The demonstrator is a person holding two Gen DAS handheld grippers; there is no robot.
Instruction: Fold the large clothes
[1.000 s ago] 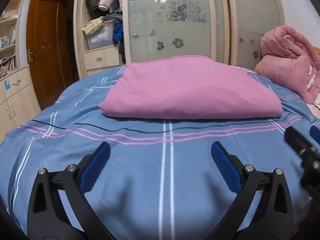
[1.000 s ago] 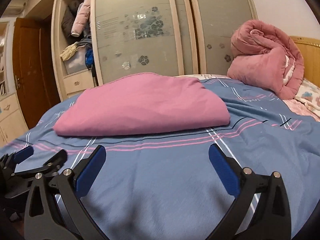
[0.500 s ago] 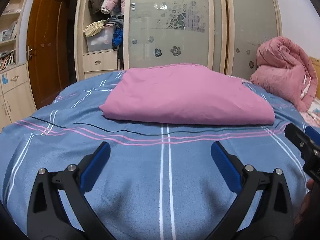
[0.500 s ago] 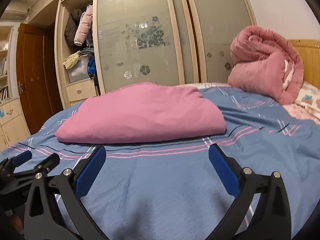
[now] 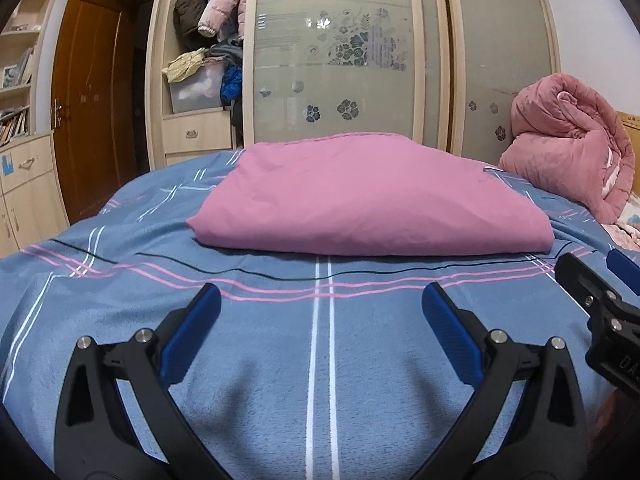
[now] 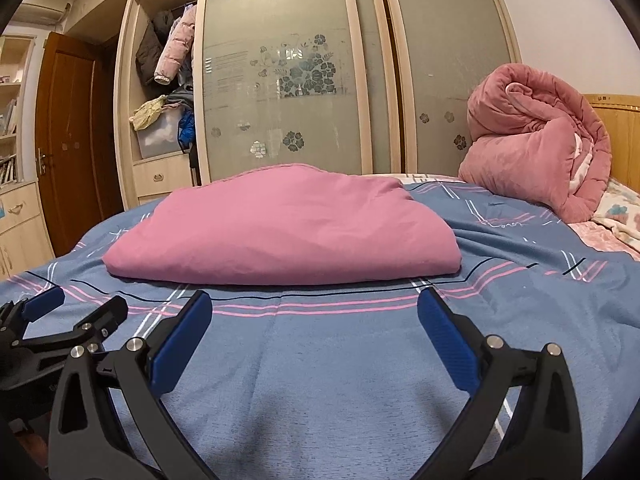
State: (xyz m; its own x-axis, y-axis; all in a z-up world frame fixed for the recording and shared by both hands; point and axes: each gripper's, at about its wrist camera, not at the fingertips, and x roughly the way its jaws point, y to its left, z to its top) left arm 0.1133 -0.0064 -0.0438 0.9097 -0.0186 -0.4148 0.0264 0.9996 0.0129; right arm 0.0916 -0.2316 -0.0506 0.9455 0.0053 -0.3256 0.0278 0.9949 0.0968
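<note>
A pink cloth (image 5: 368, 196) lies folded in a flat rectangular stack in the middle of the blue striped bed (image 5: 320, 360); it also shows in the right wrist view (image 6: 284, 228). My left gripper (image 5: 320, 312) is open and empty, low over the bedcover in front of the stack. My right gripper (image 6: 310, 310) is open and empty, also in front of the stack. Each gripper shows at the edge of the other's view: the right one (image 5: 600, 292) and the left one (image 6: 76, 312).
A rolled pink quilt (image 6: 536, 152) sits at the right by the wooden headboard (image 6: 620, 128). Behind the bed stands a wardrobe with frosted sliding doors (image 5: 340, 60) and an open section stuffed with clothes (image 5: 208, 52). A brown door (image 5: 92, 96) and cabinets are at the left.
Both grippers have tilted up and dropped lower toward the bedcover, so the pink stack looks flatter. Nothing was taken hold of; the stack has not moved.
</note>
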